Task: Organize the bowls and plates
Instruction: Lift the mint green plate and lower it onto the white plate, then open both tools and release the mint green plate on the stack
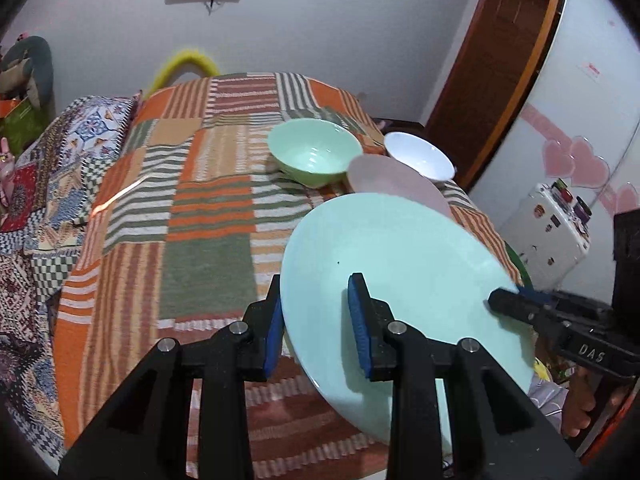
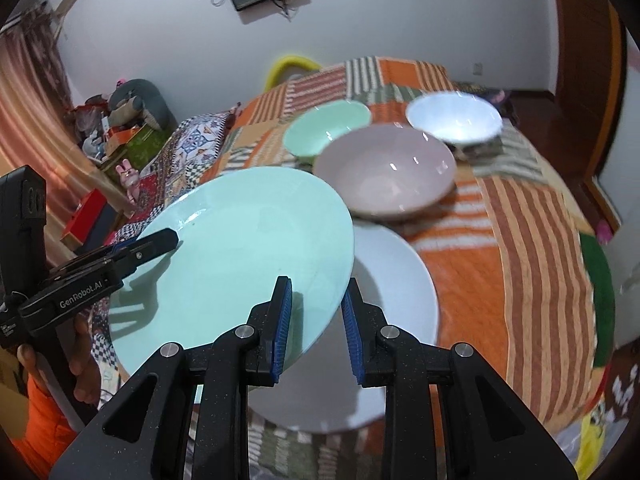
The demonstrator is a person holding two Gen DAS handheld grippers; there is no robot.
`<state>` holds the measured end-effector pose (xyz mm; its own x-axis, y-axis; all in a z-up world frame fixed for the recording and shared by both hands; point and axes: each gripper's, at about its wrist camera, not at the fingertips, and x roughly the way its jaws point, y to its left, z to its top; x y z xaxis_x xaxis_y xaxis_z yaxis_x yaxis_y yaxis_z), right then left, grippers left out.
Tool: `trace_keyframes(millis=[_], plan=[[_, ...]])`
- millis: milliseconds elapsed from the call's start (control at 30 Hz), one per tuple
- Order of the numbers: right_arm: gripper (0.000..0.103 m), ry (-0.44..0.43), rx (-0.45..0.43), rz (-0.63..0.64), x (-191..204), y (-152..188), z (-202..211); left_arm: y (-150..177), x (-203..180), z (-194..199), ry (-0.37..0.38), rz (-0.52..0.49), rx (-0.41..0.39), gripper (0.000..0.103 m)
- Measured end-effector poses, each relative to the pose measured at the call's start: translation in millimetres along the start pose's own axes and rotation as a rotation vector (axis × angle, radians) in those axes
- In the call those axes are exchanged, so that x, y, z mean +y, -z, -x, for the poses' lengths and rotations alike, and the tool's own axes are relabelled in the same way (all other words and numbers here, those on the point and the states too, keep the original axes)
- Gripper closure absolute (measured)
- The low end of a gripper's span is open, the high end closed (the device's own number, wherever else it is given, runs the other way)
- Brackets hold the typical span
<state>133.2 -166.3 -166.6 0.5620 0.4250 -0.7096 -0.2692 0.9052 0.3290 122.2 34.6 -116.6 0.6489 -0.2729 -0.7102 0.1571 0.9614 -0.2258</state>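
Note:
A large mint-green plate hangs tilted above the bed, held at two rims. My left gripper is shut on its left rim, one pad over and one under. The left gripper shows at the plate's left in the right wrist view. My right gripper is shut on the opposite rim and shows as a black tip in the left wrist view. Under the held plate lies a white plate. Beyond stand a pink bowl, a green bowl and a white bowl.
Everything rests on a bed with an orange striped patchwork blanket. A patterned pillow lies at the left. A brown wooden door and a white fridge stand at the right. A person's hand holds the left gripper.

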Motion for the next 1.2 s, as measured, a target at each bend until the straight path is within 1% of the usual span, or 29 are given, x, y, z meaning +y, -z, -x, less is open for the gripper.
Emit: trace_keyframes(millis=[133, 300, 433, 633, 800, 1200], plan=[[0.08, 0.004, 0.031, -0.038, -12, 12, -4, 9, -8, -11, 0.014, -0.01, 0.031, 0.073], [0.08, 0.017, 0.041, -0.078, -26, 24, -4, 19, -15, -27, 0.027, -0.02, 0.081, 0.073], [0.08, 0.034, 0.056, -0.086, -30, 29, -6, 25, -18, -42, 0.023, -0.025, 0.122, 0.073], [0.08, 0.053, 0.061, -0.084, -33, 32, -6, 32, -16, -59, 0.035, -0.001, 0.167, 0.073], [0.08, 0.047, 0.072, -0.082, -34, 30, -9, 32, -16, -66, 0.03, 0.0, 0.176, 0.073], [0.08, 0.06, 0.067, -0.052, -34, 27, -12, 27, -15, -72, 0.029, -0.015, 0.164, 0.073]])
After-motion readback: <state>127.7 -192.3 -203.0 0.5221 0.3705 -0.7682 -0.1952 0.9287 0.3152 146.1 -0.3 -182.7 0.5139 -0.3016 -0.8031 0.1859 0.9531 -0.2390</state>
